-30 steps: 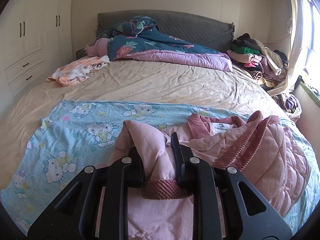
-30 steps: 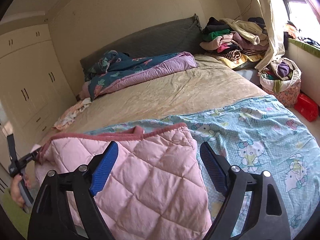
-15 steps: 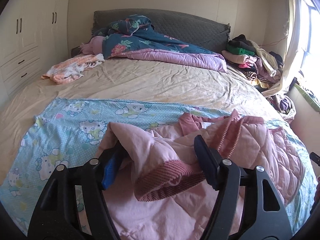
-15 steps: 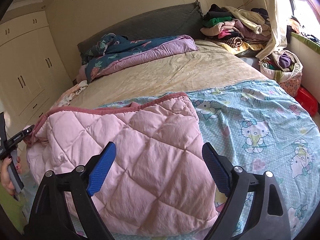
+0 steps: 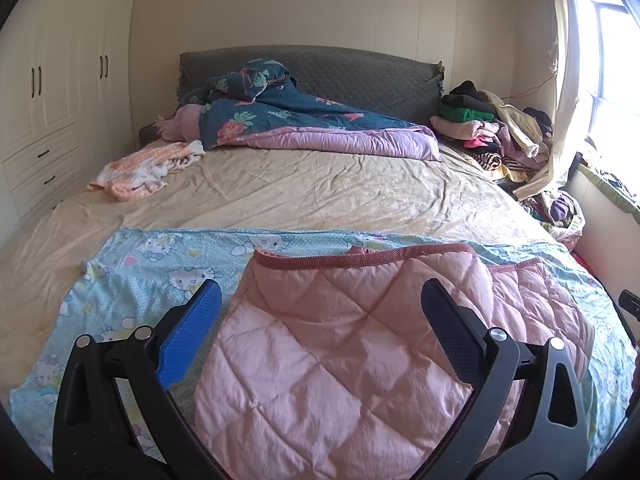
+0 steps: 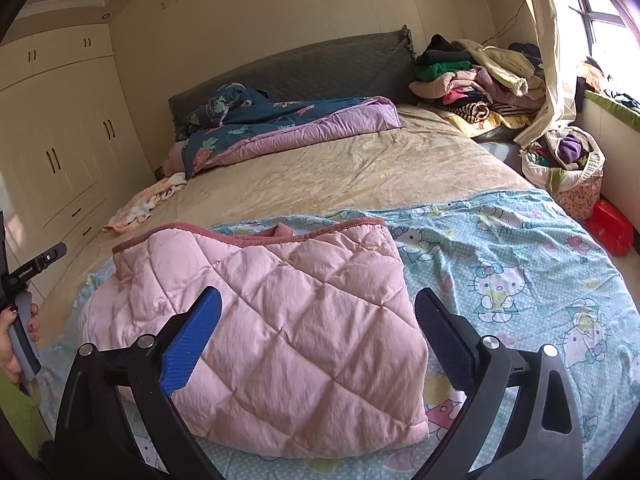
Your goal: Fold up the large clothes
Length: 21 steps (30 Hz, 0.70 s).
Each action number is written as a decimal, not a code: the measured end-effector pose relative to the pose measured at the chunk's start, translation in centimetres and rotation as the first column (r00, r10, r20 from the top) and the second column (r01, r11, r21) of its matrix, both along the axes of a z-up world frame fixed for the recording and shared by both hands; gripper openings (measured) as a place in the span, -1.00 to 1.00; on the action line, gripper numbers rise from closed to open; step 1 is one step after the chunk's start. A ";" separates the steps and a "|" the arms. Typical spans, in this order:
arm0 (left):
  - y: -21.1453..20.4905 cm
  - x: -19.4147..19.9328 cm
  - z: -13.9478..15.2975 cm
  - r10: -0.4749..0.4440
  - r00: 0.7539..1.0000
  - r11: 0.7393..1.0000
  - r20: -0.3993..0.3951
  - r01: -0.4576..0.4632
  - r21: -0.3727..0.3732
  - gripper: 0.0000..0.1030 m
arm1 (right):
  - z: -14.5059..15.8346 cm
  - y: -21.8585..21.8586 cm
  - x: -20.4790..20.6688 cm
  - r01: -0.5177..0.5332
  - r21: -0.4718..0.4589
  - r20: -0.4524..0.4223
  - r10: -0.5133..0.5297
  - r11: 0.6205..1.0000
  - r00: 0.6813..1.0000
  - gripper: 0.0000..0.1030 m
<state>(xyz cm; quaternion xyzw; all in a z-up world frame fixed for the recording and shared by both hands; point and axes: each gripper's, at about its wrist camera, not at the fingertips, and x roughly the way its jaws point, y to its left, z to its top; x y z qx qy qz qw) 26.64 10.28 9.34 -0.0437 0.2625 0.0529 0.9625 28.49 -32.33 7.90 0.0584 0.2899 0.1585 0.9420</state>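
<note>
The pink quilted jacket (image 5: 348, 356) lies folded on the Hello Kitty sheet (image 6: 512, 264) at the foot edge of the bed (image 5: 320, 188), its ribbed hem turned toward the headboard and its bulk running across the bed from side to side. Both tools hang just above it with nothing in them: the left tool (image 5: 320, 332) has its fingers spread wide either side of the jacket's left half, and the right tool (image 6: 320, 332) is spread the same way over the right half, the right-hand edge of the fold sitting just inside its right finger. The jacket lies straight ahead of and below both tools, so either could drop onto it; from the left wrist view a lower layer sticks out toward the window-side edge of the bed, nearer the right tool, and I would judge that side to need the next tuck or smoothing. Compared with a second ago the change is plain: the left tool was then pinching a ribbed cuff with the sleeve bunched up and the collar label showing, and now that sleeve has been let go, the left tool has opened, and the jacket shows a flatter quilted face. The right tool was spread then too and has only drawn back a little.
</note>
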 end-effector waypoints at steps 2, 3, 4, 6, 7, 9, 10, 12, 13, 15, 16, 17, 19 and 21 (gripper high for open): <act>-0.2 -0.6 0.3 -0.001 1.000 1.000 0.007 0.001 0.016 0.82 | 0.5 -0.1 -0.8 0.000 -0.007 0.017 0.000 1.000 1.000 0.89; -0.5 -1.0 0.5 -0.002 1.000 1.000 0.011 0.001 0.022 0.82 | 0.7 -0.2 -1.1 0.000 -0.012 0.025 0.000 1.000 1.000 0.89; -0.6 -1.3 0.6 -0.005 1.000 1.000 0.013 0.005 0.026 0.82 | 1.0 -0.3 -1.5 0.000 -0.017 0.034 0.000 1.000 0.999 0.89; -0.6 -1.9 0.7 -0.007 1.000 0.999 0.017 0.006 0.032 0.82 | 1.3 -0.4 -2.2 -0.001 -0.031 0.047 0.002 1.000 0.999 0.90; -0.6 -2.3 0.7 -0.007 1.000 0.999 0.019 0.006 0.036 0.82 | 1.4 -0.6 -2.6 -0.001 -0.039 0.052 0.003 0.999 0.999 0.90; -0.5 -3.0 0.5 -0.005 1.000 0.999 0.021 0.004 0.045 0.82 | 1.5 -0.8 -3.1 -0.002 -0.052 0.060 0.005 0.999 0.998 0.90; -0.3 -3.4 0.2 -0.002 1.000 0.999 0.017 0.001 0.048 0.82 | 1.5 -0.9 -3.4 -0.001 -0.059 0.060 0.004 0.998 0.998 0.91; 0.1 -4.0 -0.4 0.007 1.000 0.999 0.002 -0.007 0.045 0.82 | 1.3 -1.1 -3.9 -0.001 -0.071 0.055 0.005 0.997 0.998 0.91; 0.4 -4.2 -0.9 0.011 1.000 0.999 -0.010 -0.011 0.041 0.82 | 1.0 -1.2 -4.0 0.000 -0.078 0.051 0.004 0.997 0.999 0.91; 0.9 -4.5 -1.8 0.026 0.999 0.999 -0.040 -0.024 0.035 0.82 | 0.5 -1.4 -4.2 0.001 -0.090 0.038 0.002 0.996 0.999 0.91; 1.3 -4.7 -2.5 0.033 0.998 0.999 -0.057 -0.031 0.029 0.82 | 0.1 -1.4 -4.2 0.002 -0.094 0.030 0.001 0.996 1.000 0.91; 1.8 -4.9 -3.3 0.038 0.997 0.999 -0.074 -0.037 0.020 0.82 | -0.3 -1.6 -4.3 0.001 -0.096 0.019 0.001 0.995 1.000 0.91; 2.5 -5.4 -4.6 0.049 0.993 0.999 -0.103 -0.049 0.004 0.82 | -1.2 -1.6 -4.2 0.002 -0.103 -0.003 -0.003 0.995 1.000 0.91; 3.3 -5.7 -6.1 0.057 0.989 0.998 -0.133 -0.059 -0.015 0.82 | -2.2 -1.5 -4.0 0.001 -0.112 -0.027 -0.004 0.994 1.000 0.91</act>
